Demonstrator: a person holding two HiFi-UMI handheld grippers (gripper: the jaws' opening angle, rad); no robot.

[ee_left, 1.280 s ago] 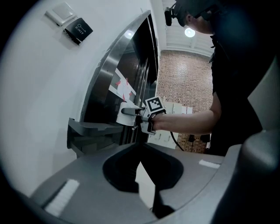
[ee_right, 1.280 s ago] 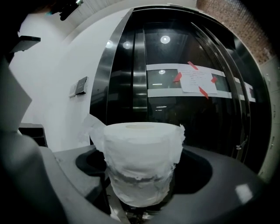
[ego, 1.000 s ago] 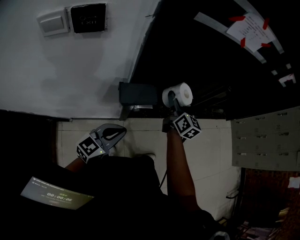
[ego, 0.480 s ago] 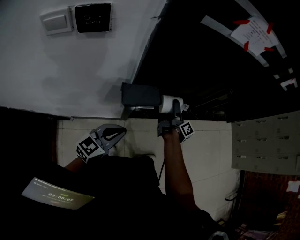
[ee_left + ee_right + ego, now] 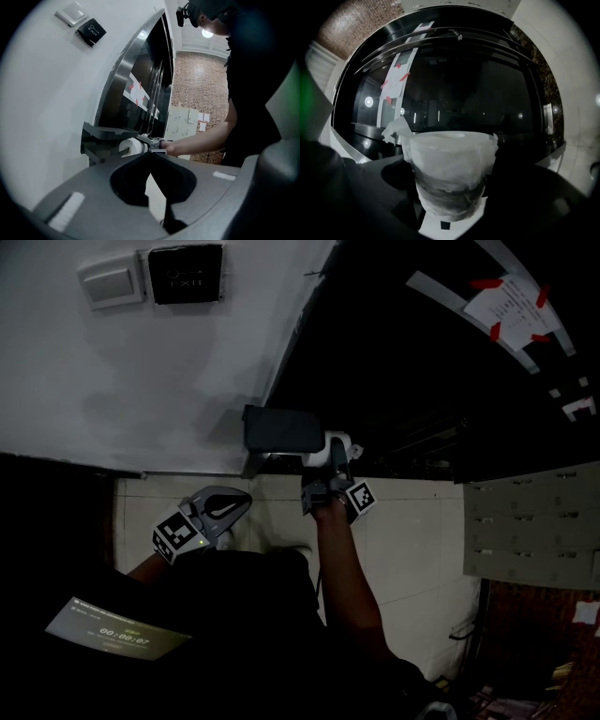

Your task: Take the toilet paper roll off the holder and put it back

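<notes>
The white toilet paper roll sits at the right end of the dark wall holder, partly tucked under it. My right gripper is shut on the roll from below. The right gripper view has the roll filling the gap between the jaws, with a torn flap at its upper left. In the left gripper view the roll shows beside the holder. My left gripper hangs lower left, away from the holder, its jaws touching with nothing between them.
A white wall switch and a black plate sit high on the white wall. A dark curved glass panel with a taped paper lies to the right, grey lockers below it. A lit timer screen is at lower left.
The right gripper has carried the roll leftward, from clear of the holder to its right end. The roll's open end no longer faces the head camera. The left gripper has stayed still.
</notes>
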